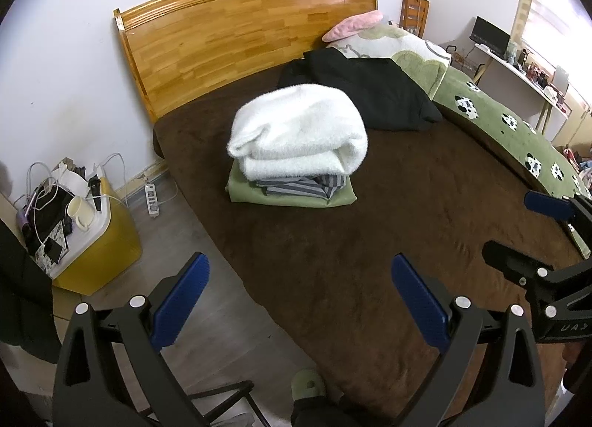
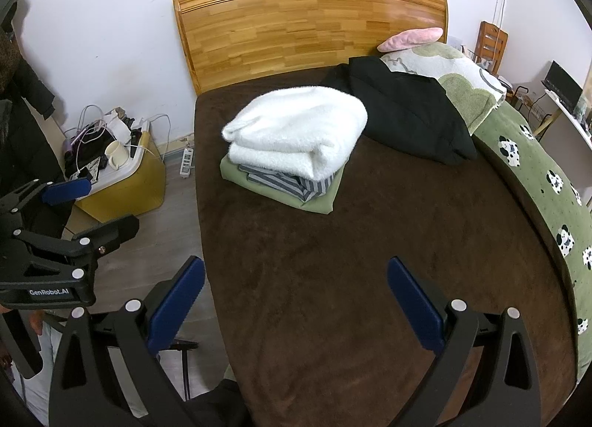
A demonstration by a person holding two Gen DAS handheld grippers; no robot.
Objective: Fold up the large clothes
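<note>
folded stack sits mid-bed toward the headboard side: white fluffy garment (image 1: 296, 131) on top, folded thick, over a grey striped piece (image 1: 299, 186), over a flat green folded piece (image 1: 288, 197) at the bottom. same stack in right wrist view, white one (image 2: 296, 131) topmost. all of it rests on the brown bed cover (image 1: 370, 242).

black garment (image 1: 377, 94) lies unfolded just behind and to the right of the stack, touching or nearly touching the white one, partly up against a green-and-cream pillow (image 1: 407, 49). pink cushion (image 1: 351, 25) on top of that pillow by the wooden headboard (image 1: 229, 34). green panda-print blanket (image 1: 510, 131) runs along the far right edge of the bed.

left gripper (image 1: 299, 301) hangs over the near bed edge, jaws spread wide, nothing between them. right gripper (image 2: 296, 297) over the near brown cover, jaws also spread wide and holding nothing. both well apart from the stack.

floor left of bed: yellow cooler box (image 1: 96, 242) with white lid, a cream mug (image 1: 79, 210) and tangled cables on it, power strip (image 1: 152, 197) beside.
</note>
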